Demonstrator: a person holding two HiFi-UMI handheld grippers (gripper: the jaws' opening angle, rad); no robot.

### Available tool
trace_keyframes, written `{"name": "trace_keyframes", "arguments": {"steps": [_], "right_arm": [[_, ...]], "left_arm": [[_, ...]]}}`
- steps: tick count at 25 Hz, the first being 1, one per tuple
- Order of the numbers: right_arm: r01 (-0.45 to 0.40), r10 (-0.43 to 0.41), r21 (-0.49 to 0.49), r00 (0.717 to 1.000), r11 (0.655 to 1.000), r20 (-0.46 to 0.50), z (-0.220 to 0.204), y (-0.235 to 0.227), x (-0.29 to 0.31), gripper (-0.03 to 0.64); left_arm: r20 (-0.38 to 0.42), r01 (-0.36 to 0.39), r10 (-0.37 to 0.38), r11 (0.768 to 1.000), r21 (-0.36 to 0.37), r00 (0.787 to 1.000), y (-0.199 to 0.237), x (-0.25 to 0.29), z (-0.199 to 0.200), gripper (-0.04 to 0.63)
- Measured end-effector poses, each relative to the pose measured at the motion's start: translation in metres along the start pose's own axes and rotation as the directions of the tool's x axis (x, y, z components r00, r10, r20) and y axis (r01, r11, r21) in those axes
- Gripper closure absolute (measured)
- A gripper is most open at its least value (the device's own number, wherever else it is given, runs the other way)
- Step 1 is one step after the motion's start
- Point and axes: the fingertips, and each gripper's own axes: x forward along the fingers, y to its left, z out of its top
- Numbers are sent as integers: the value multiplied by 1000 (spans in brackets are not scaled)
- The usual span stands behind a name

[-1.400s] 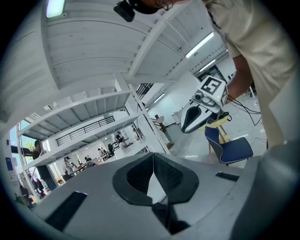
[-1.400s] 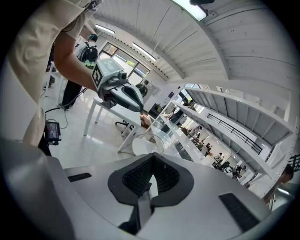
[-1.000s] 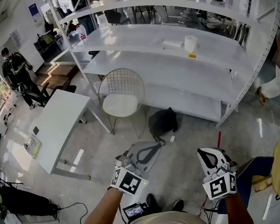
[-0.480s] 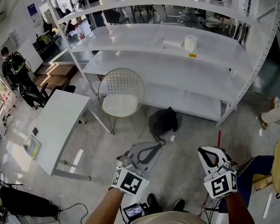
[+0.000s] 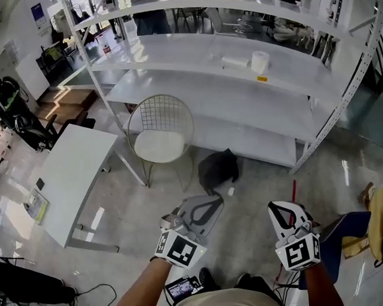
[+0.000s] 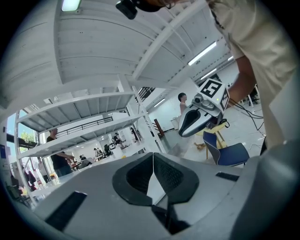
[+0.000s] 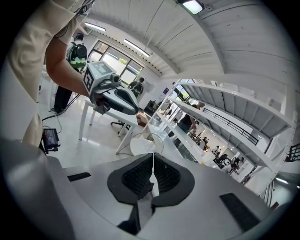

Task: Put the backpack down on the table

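Observation:
The black backpack (image 5: pixel 218 169) lies slumped on the floor in front of the lowest shelf, beside the wire chair (image 5: pixel 159 135). The white table (image 5: pixel 76 175) stands to the left with small items on it. My left gripper (image 5: pixel 214 201) is held low in the head view, short of the backpack, its jaws shut with nothing between them (image 6: pixel 153 154). My right gripper (image 5: pixel 277 208) is held at the lower right, also shut and empty (image 7: pixel 153 157). Each gripper shows in the other's view: the right gripper (image 6: pixel 201 117), the left gripper (image 7: pixel 115 98).
A long white shelving unit (image 5: pixel 240 94) spans the back, with a paper roll (image 5: pixel 260 61) on it. A small white object (image 5: pixel 231 191) lies by the backpack. A blue chair (image 5: pixel 332 237) and a yellow stool (image 5: pixel 379 209) stand at the right; a person (image 5: pixel 0 96) is far left.
The view has shifted a little toward the shelving and backpack. Both grippers stay shut. A person's foot at the right has moved down along the floor.

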Motion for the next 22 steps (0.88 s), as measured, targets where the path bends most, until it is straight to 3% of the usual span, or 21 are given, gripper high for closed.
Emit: {"name": "trace_keyframes", "arguments": {"steps": [6,12,22], "right_arm": [[-11,11,10,1000,1000,-8,-2,-1,12,591],[-43,43,27,999,999,13,-23,-23,43,591],[-149,147,10,984,989,97,-66,-94,102,589]], "left_arm": [[1,7,-7,1000,-19,1000,6,8,-10,581],[-47,-10,9,1000,-30,999,21,38,-28,581],[-112,-88,81,994,-60,990,49,138,-44,581]]}}
